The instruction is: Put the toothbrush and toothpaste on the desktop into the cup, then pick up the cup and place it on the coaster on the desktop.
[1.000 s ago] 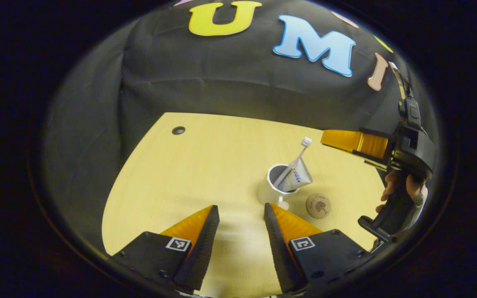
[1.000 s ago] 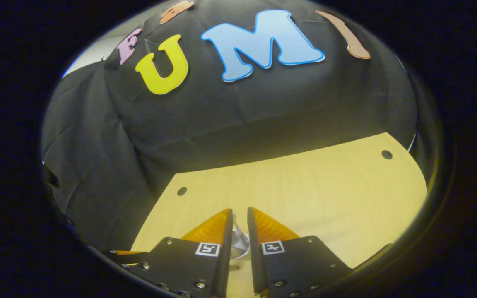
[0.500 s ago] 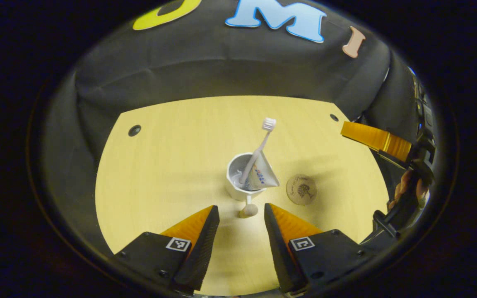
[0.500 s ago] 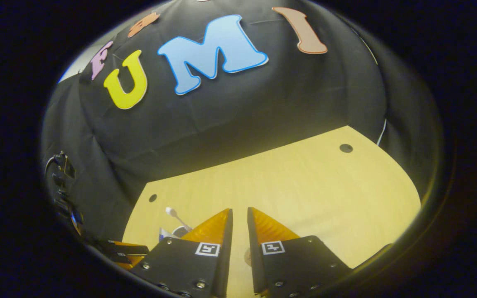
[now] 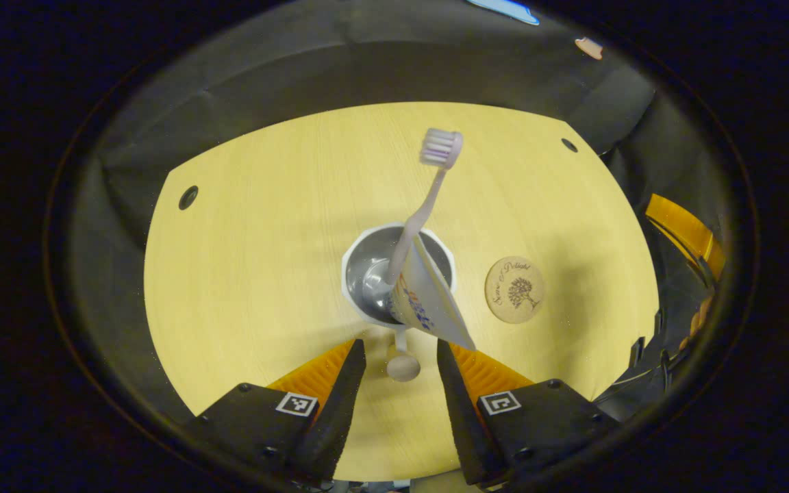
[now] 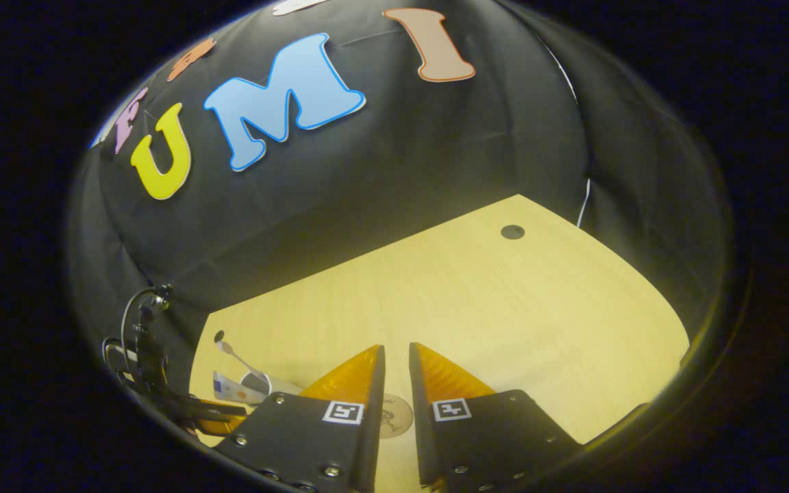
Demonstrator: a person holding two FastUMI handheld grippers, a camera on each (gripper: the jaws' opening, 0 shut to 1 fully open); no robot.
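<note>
A white cup point(image 5: 367, 236) stands mid-table with a toothbrush point(image 5: 429, 188) and a toothpaste tube point(image 5: 432, 308) leaning out of it. Its handle knob point(image 5: 403, 368) lies between the fingertips of my left gripper point(image 5: 398, 346), which is open and touches nothing. The round cork coaster point(image 5: 514, 289) lies bare just right of the cup. My right gripper point(image 6: 394, 350) hovers over the coaster point(image 6: 394, 414), shut to a narrow slit with nothing in it. In the right gripper view the cup point(image 6: 257, 382) sits at the lower left. The right gripper's finger point(image 5: 683, 231) shows at the far right.
The light wooden table point(image 5: 264, 226) has small dark holes near its back corners point(image 5: 188, 197) point(image 5: 569, 145). Black cloth walls close it in at the back and sides. The left gripper's body and cable point(image 6: 151, 370) are at the lower left of the right gripper view.
My left gripper has come down and forward to the cup, so the handle knob now sits between its fingers. The right gripper has drawn back to the right, away from the cup.
</note>
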